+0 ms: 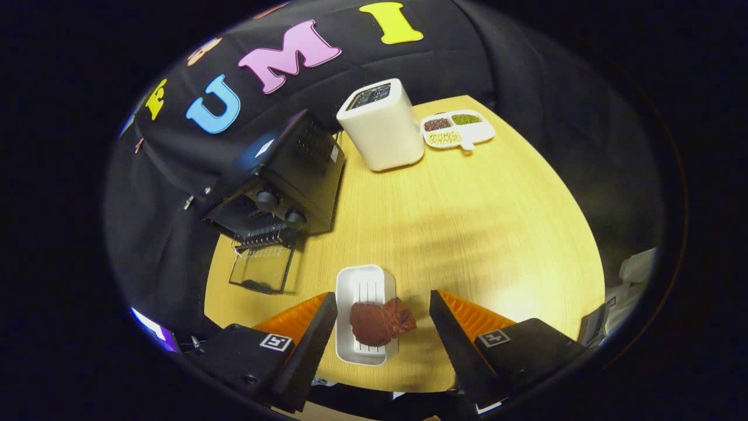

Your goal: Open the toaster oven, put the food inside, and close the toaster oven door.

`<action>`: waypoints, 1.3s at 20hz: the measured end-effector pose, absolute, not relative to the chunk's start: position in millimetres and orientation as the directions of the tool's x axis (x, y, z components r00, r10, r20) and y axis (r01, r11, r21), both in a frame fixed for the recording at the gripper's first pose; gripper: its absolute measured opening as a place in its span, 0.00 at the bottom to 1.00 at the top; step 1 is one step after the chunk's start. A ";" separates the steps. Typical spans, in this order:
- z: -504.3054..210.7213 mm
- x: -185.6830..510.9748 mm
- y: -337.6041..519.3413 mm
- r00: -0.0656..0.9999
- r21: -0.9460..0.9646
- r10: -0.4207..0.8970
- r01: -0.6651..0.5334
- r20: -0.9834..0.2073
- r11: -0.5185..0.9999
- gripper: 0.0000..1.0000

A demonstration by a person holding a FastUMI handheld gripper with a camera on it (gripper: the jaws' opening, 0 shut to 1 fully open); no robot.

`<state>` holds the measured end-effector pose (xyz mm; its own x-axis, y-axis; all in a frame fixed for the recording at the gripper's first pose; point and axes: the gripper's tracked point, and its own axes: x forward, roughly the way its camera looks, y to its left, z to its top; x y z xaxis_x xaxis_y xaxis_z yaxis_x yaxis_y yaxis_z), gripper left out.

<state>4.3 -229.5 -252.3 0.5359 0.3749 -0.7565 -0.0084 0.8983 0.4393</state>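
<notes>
Two fingers of the gripper are spread wide, nothing held; the tray with the meat is seen between them, untouched by either. Tray sits near the table's near edge, long side running away from the gripper. Meat is laid on the tray's near half and hangs a little over its right rim, probably so it can be pinched from the sides without the tray being caught.

Oven is placed at the table's far left edge, against the booth wall, well apart from the tray. Its door is already dropped flat toward the table's middle, so the mouth is left free for loading; the open step is judged done. Rack is seen at the mouth, inside too dark to tell.

White box appliance stands at the far edge, a sectioned dish of beans just beside it on the right; both are kept clear of the oven path.

Next move is judged a grasp on the meat, with fingers lowered astride it, then a carry left to the oven. Slip of the soft piece is the likely risk.
</notes>
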 end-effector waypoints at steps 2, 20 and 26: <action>-262.8 -0.5 -223.7 0.500 0.492 0.419 0.015 -0.758 0.871 0.97; -279.3 -9.9 -226.5 0.442 0.644 0.534 0.141 -0.721 0.752 0.15; -254.9 -5.2 -226.9 0.503 0.646 0.505 0.150 -0.701 0.749 0.13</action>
<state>-5.2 -226.9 -254.9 0.5033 0.5047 -0.7014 0.1496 0.7486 0.6459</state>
